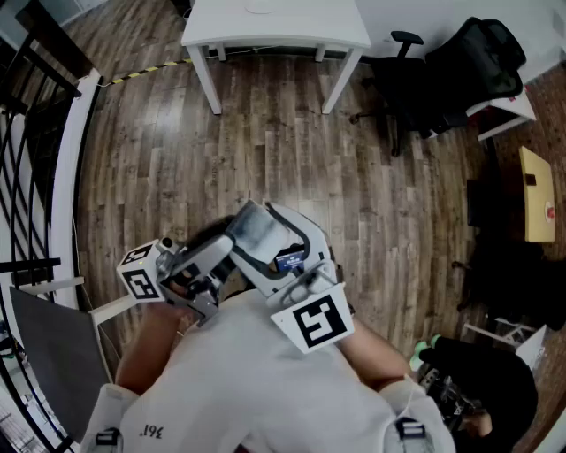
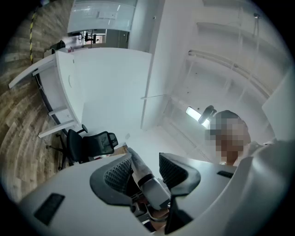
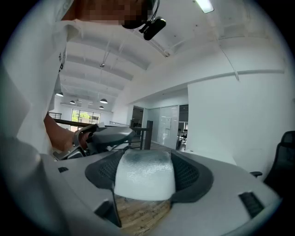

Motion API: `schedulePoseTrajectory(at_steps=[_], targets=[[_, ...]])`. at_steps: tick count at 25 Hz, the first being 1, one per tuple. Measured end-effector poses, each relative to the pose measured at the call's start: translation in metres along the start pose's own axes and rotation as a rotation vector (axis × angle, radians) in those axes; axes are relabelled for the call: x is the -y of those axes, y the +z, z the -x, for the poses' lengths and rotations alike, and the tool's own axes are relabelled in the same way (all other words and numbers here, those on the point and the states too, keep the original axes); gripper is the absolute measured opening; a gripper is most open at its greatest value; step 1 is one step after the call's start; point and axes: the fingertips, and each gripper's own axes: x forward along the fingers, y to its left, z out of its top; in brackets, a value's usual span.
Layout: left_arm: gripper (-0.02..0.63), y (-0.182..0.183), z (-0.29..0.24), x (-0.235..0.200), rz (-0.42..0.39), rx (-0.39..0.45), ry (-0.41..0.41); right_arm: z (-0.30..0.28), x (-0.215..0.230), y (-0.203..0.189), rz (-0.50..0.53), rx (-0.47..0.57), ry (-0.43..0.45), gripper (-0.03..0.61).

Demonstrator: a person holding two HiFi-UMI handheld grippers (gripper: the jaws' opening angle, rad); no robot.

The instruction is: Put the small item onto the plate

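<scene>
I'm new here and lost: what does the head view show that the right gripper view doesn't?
Only the head view: the marker cubes and striped floor tape. Only the right gripper view: ceiling lamps and far windows. Both: the right tongs closed on a frosted white piece, above the plank floor.

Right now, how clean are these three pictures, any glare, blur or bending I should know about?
Head view: strong fisheye, the floorboards bow, light is even. Left gripper view: the white walls wash out, a ceiling lamp glares, corners go black. Right gripper view: the frosted white lump filling the right claw looks soft, the hall behind sharper.
</scene>
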Motion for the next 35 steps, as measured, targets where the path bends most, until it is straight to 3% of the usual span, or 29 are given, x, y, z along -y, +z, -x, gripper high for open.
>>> schedulePoseTrajectory(at_steps=[6,9,14,16,18,20,26,35], targets=[[0.169,0.012,-0.004,0.009,-0.059,0.010,-0.028,-0.009,0.009,0.022,-0.134,0.144,0.001,0.308],[0.169,0.010,-0.007,0.011,-0.050,0.005,-0.047,-0.004,0.011,0.023,-0.230,0.155,-0.005,0.308],[0.169,0.008,-0.017,0.016,-0.067,-0.010,-0.090,0.010,0.026,0.009,-0.656,0.215,0.127,0.308],[0.169,0.008,-0.014,0.014,-0.073,-0.004,-0.081,0.015,0.035,0.004,-0.827,0.254,0.148,0.308],[0.169,0.009,-0.009,0.011,-0.078,0.006,-0.061,0.024,0.047,0.000,-0.929,0.292,0.145,0.308],[0.169,0.011,-0.003,0.008,-0.082,0.023,-0.038,0.037,0.066,0.001,-0.959,0.333,0.119,0.308],[0.169,0.024,0.020,0.001,-0.096,0.071,0.005,0.072,0.122,0.013,-0.924,0.442,0.024,0.308],[0.169,0.036,0.033,-0.006,-0.105,0.091,0.035,0.080,0.146,0.007,-0.963,0.473,-0.060,0.308]])
